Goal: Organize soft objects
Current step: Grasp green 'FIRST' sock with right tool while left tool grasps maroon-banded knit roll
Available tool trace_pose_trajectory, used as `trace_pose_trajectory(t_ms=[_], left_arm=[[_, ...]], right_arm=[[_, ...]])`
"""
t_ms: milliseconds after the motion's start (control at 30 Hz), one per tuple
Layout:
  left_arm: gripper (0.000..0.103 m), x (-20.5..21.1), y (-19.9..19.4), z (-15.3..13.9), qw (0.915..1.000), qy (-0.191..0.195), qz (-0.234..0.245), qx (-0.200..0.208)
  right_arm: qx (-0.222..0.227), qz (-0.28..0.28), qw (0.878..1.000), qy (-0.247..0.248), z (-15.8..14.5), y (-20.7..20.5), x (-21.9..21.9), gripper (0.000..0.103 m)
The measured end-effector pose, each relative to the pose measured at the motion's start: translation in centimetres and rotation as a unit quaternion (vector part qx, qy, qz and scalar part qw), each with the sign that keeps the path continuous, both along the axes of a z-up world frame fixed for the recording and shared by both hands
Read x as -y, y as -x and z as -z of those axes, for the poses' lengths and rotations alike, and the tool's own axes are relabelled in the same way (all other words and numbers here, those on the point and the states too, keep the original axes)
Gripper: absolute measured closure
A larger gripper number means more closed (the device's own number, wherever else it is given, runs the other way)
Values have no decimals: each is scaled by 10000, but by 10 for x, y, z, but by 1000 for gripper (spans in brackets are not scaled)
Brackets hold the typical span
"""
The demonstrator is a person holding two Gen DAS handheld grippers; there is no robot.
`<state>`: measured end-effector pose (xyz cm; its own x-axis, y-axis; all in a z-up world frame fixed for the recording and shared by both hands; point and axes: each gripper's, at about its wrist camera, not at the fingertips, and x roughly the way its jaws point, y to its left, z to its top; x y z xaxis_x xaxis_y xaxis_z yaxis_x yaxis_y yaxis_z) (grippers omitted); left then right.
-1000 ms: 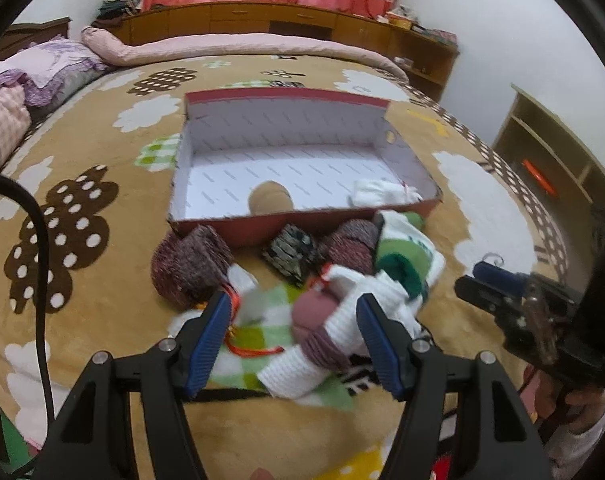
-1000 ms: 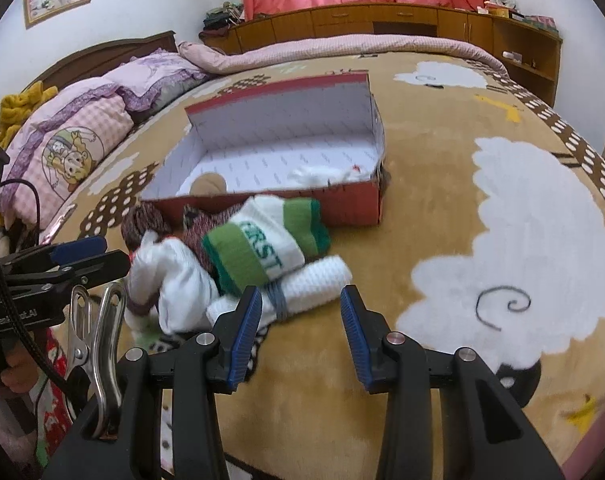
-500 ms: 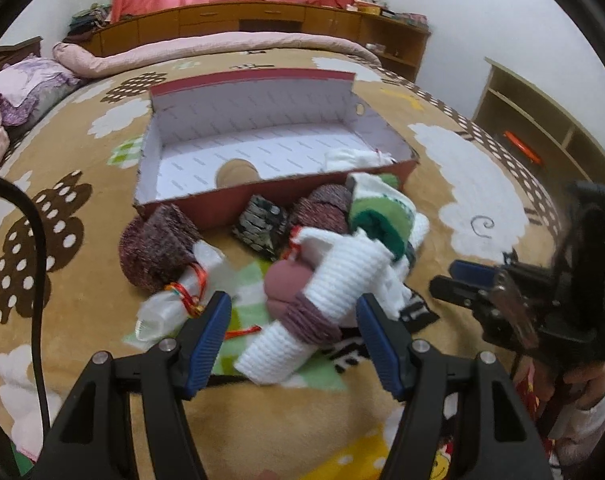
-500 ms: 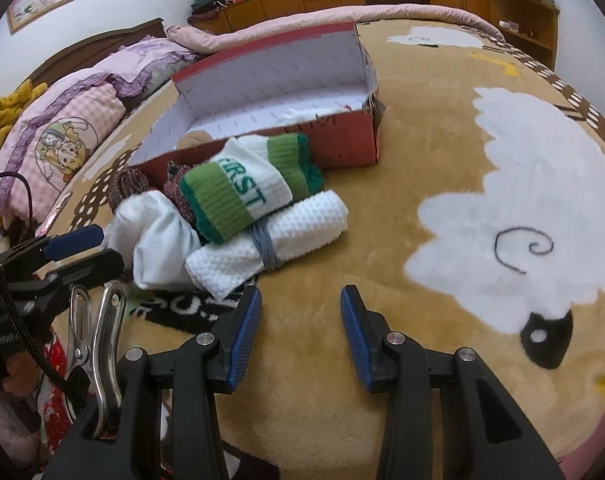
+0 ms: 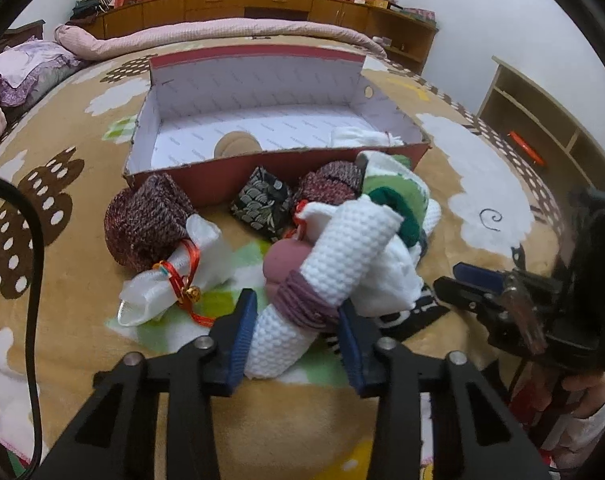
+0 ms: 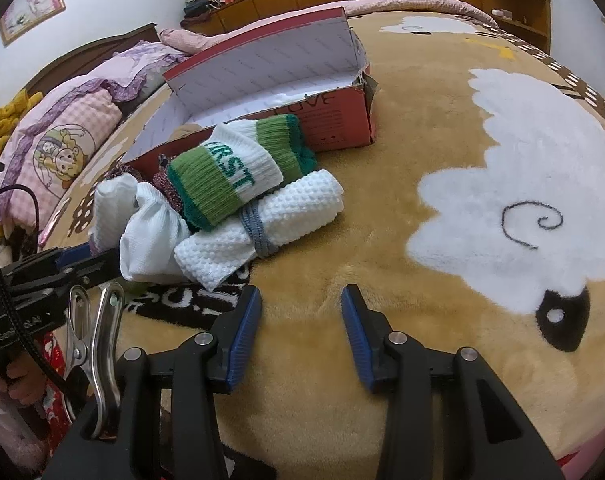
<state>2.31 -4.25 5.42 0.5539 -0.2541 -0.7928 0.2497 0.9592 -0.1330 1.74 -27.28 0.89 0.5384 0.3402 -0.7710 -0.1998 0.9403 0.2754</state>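
Observation:
A pile of rolled soft items lies on the bed in front of an open red shoebox (image 5: pixel 206 176). My left gripper (image 5: pixel 298 320) is open, its jaws on either side of the near end of a white waffle towel roll (image 5: pixel 342 248) tied with a purple band. Around it lie a maroon knit roll (image 5: pixel 142 220), a white cloth with red ribbon (image 5: pixel 170 284), a dark patterned pouch (image 5: pixel 262 204) and a green-and-white sock roll (image 6: pixel 230 176). My right gripper (image 6: pixel 302 320) is open and empty, short of a second white waffle roll (image 6: pixel 262 224).
The shoebox (image 6: pixel 334 120) holds a white rolled item (image 5: pixel 362 136) at its right end. Pillows (image 6: pixel 62 140) lie at the bed's head. A wooden shelf (image 5: pixel 542 136) stands beside the bed. The right gripper (image 5: pixel 502 300) shows in the left wrist view.
My left gripper has moved forward so its jaws flank the purple-banded towel roll. My right gripper has drawn back and down from the pile.

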Motion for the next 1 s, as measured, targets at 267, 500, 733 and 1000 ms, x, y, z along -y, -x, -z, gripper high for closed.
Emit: trace_pose_trajectory(t_ms=[267, 500, 733, 1000], left_arm=[[66, -10, 7, -16, 9997, 188, -81, 161], [66, -28, 6, -9, 9986, 235, -465, 106], [66, -34, 5, -5, 9979, 375, -519, 21], [66, -39, 8, -10, 9969, 375, -685, 93]], right_arm=[[162, -5, 9996, -251, 2, 5, 2, 53], [256, 33, 9993, -260, 0, 9, -3, 46], [226, -35, 9995, -226, -13, 7, -10, 46], [560, -140, 9982, -133, -35, -9, -32, 27]])
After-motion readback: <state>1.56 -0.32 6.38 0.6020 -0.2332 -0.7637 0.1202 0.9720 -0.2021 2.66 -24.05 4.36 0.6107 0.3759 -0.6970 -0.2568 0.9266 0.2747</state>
